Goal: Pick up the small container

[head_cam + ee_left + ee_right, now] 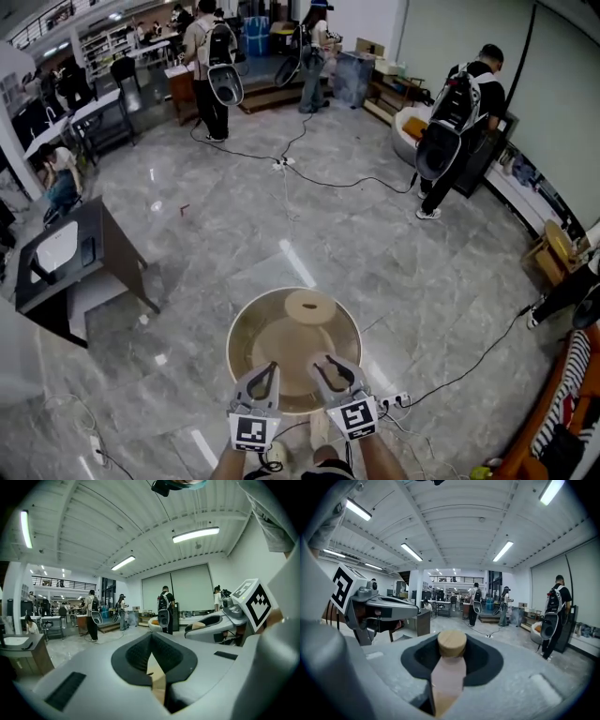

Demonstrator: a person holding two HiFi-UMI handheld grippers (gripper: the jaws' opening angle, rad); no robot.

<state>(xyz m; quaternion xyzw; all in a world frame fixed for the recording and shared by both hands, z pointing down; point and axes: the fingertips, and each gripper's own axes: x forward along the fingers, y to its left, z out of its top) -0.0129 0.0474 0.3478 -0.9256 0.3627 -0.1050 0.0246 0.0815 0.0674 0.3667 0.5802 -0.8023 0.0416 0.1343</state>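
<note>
The small container (449,672) is a pale pink bottle with a round wooden cap (452,643). My right gripper (451,651) is shut on it and holds it upright between the jaws, raised off the table. In the head view the right gripper (330,373) hangs over the near edge of the round wooden table (272,337), and the bottle itself is hard to make out there. My left gripper (259,380) is beside it on the left with its jaws closed and nothing in them; in its own view the fingertips (151,638) meet.
A pale round disc (310,307) lies at the far side of the table. A dark desk (70,253) stands to the left. Cables (328,178) cross the marble floor, and a power strip (398,400) lies by the table. Several people stand farther off.
</note>
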